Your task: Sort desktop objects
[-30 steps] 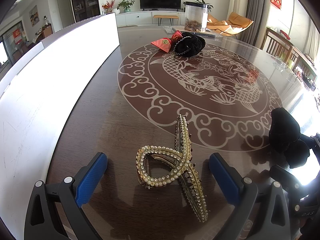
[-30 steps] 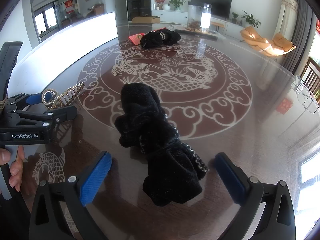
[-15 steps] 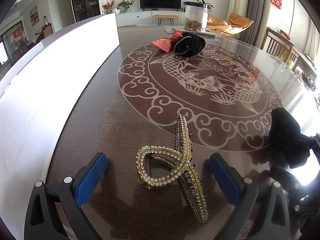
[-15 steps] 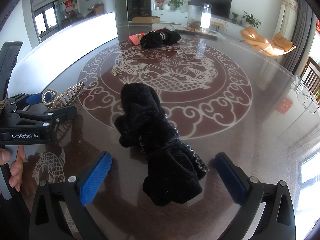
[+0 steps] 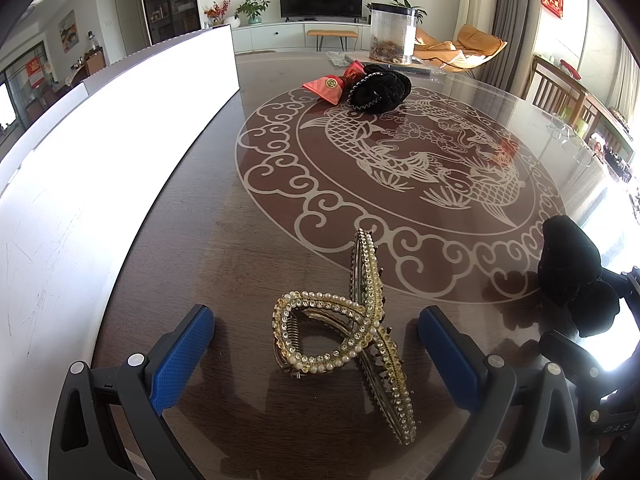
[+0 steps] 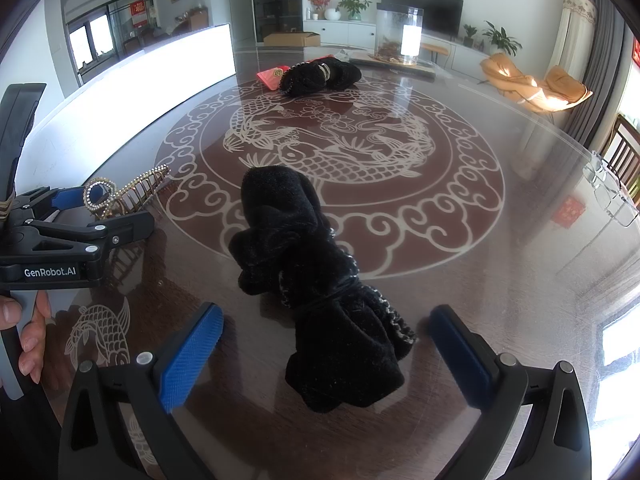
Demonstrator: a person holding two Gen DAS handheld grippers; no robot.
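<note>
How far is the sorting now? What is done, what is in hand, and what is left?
Possibly done: a red bow and a black hair piece lie together far across the table. In hand: nothing; the left gripper brackets the pearl hair claw, the right gripper the black scrunchie, both open. Left: gripping and moving both.

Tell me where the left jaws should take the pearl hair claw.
Probably across the looped handle end of the pearl hair claw, closing from left and right. It lies flat between the open left gripper, and the loop is its bulkiest, nearest part; the toothed arms look thin.
</note>
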